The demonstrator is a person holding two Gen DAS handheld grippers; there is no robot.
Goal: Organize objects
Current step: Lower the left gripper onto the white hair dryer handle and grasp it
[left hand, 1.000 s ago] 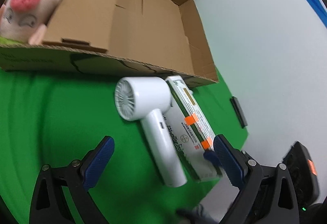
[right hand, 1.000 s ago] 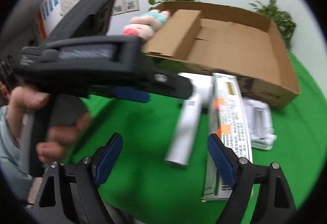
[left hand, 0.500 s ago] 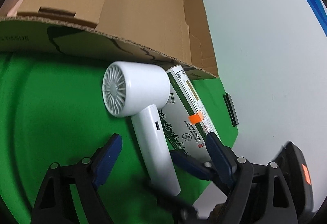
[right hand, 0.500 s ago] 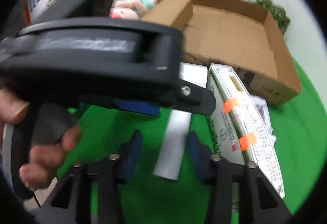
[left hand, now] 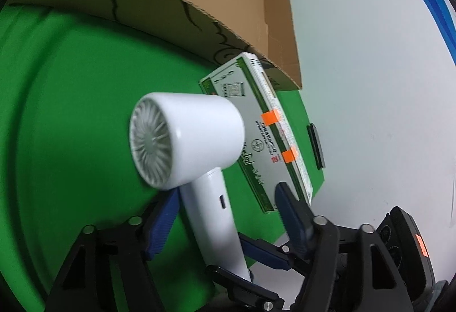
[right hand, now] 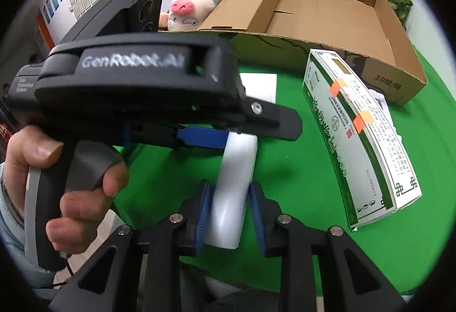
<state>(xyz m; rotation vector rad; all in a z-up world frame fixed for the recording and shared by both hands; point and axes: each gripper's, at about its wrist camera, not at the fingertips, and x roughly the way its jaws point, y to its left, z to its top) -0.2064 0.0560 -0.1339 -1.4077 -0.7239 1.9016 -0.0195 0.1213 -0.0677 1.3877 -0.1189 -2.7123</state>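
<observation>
Inside cardboard box [right hand: 327, 24] only a flap; both grippers' fingers [right hand: 203, 212] closing around hairdryer [right hand: 230, 192].

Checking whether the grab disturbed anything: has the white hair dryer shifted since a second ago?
Yes. In the right wrist view its handle has swung away from the fixed green-and-white box, and now sits between the right gripper's closing jaws.
</observation>
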